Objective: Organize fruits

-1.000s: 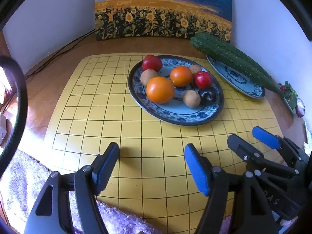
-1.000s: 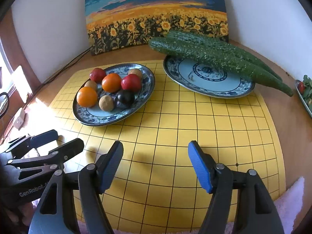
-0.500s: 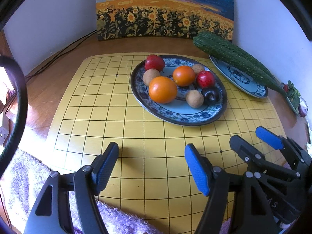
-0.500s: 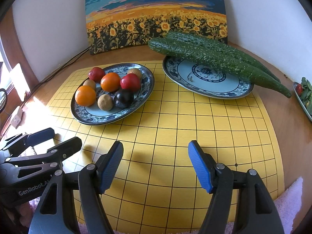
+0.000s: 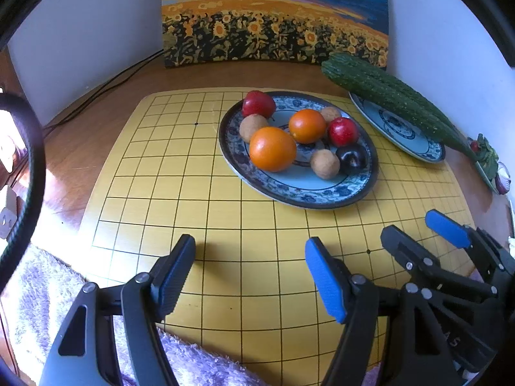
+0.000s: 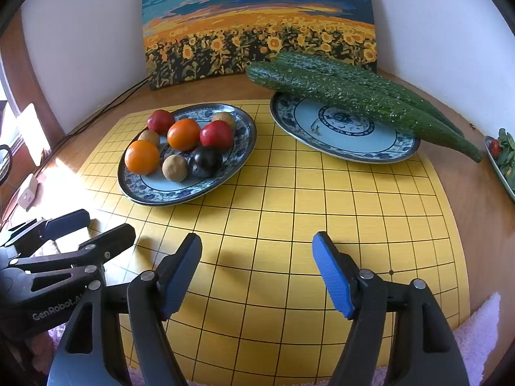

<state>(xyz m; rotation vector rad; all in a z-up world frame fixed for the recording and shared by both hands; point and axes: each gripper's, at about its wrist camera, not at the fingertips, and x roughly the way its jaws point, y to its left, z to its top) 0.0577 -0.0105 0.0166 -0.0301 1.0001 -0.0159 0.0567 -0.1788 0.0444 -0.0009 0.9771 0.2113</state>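
Observation:
A blue-patterned plate (image 5: 291, 189) (image 6: 154, 193) on the yellow grid board holds several fruits: two oranges (image 5: 272, 149) (image 6: 141, 157), red fruits (image 5: 342, 131) (image 6: 216, 135), brown round fruits (image 5: 324, 164) (image 6: 174, 168) and a dark plum (image 5: 351, 159) (image 6: 204, 161). A second patterned plate (image 6: 341, 148) (image 5: 408, 141) bears two long cucumbers (image 6: 354, 96) (image 5: 392, 96). My left gripper (image 5: 249, 273) is open and empty over the board's near part. My right gripper (image 6: 257, 271) is open and empty beside it, short of both plates.
A sunflower painting (image 6: 257, 25) leans on the back wall. A dish of greens (image 6: 503, 157) sits at the far right edge. A purple fuzzy mat (image 5: 38, 289) lies under the board's near edge. Cables (image 5: 106, 87) run along the wooden table at left.
Both grippers have drifted slightly; the plates sit a little further right in the left view and lower in the right view. Both stay open and empty.

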